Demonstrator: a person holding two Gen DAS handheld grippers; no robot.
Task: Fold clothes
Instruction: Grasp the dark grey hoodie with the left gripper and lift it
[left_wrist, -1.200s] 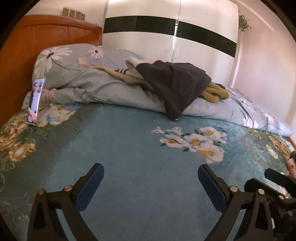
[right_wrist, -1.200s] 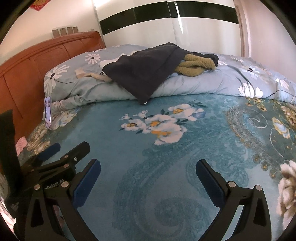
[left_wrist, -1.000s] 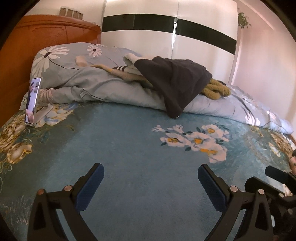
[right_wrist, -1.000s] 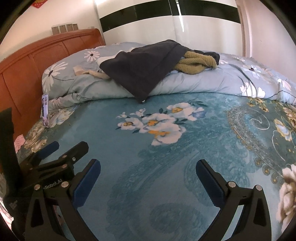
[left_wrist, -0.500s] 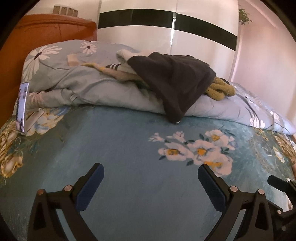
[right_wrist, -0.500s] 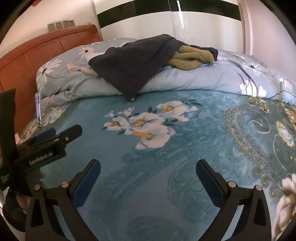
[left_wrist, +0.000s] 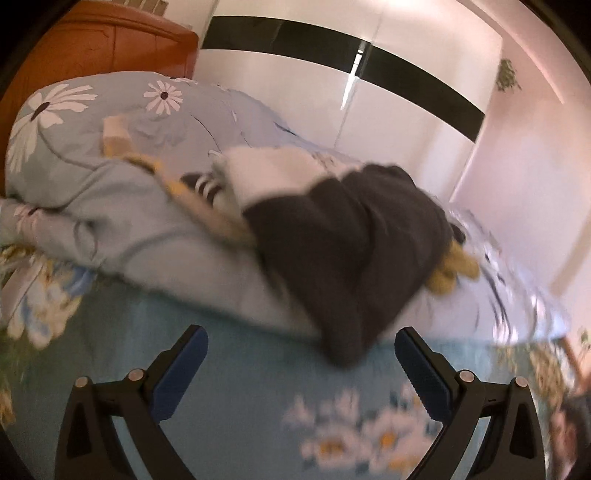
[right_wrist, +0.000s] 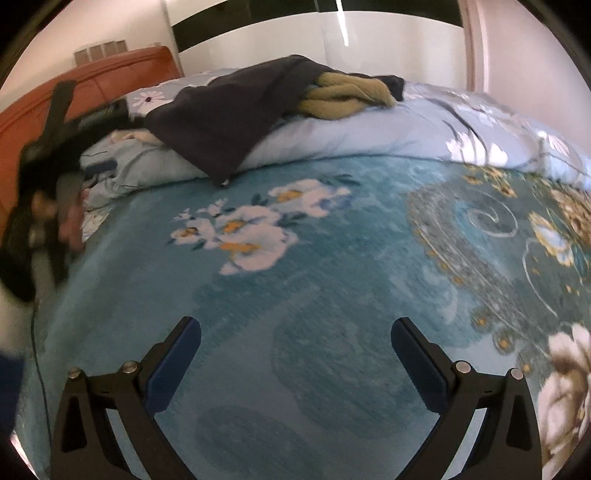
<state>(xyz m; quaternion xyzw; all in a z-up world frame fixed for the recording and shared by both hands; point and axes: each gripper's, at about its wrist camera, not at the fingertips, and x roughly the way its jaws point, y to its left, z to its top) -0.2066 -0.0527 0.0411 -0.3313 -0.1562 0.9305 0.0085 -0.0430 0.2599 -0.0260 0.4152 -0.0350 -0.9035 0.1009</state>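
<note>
A dark navy garment (left_wrist: 351, 243) hangs over the rolled pale-blue duvet (left_wrist: 122, 206) at the far side of the bed; it also shows in the right wrist view (right_wrist: 229, 118). An olive-yellow knit (right_wrist: 343, 96) lies beside it, and a white striped garment (left_wrist: 258, 173) lies behind it. My left gripper (left_wrist: 299, 354) is open and empty, close in front of the dark garment's hanging corner. My right gripper (right_wrist: 295, 347) is open and empty above the teal floral bedspread (right_wrist: 332, 295), well short of the pile. The left wrist view is blurred.
A wooden headboard (left_wrist: 96, 48) stands at the left. A white wardrobe with a black band (left_wrist: 332, 66) lines the far wall. The left gripper and hand (right_wrist: 48, 177) show blurred at the left of the right wrist view.
My left gripper has moved forward toward the dark garment, which now looms much larger. The right gripper has crept forward a little. Both stay open.
</note>
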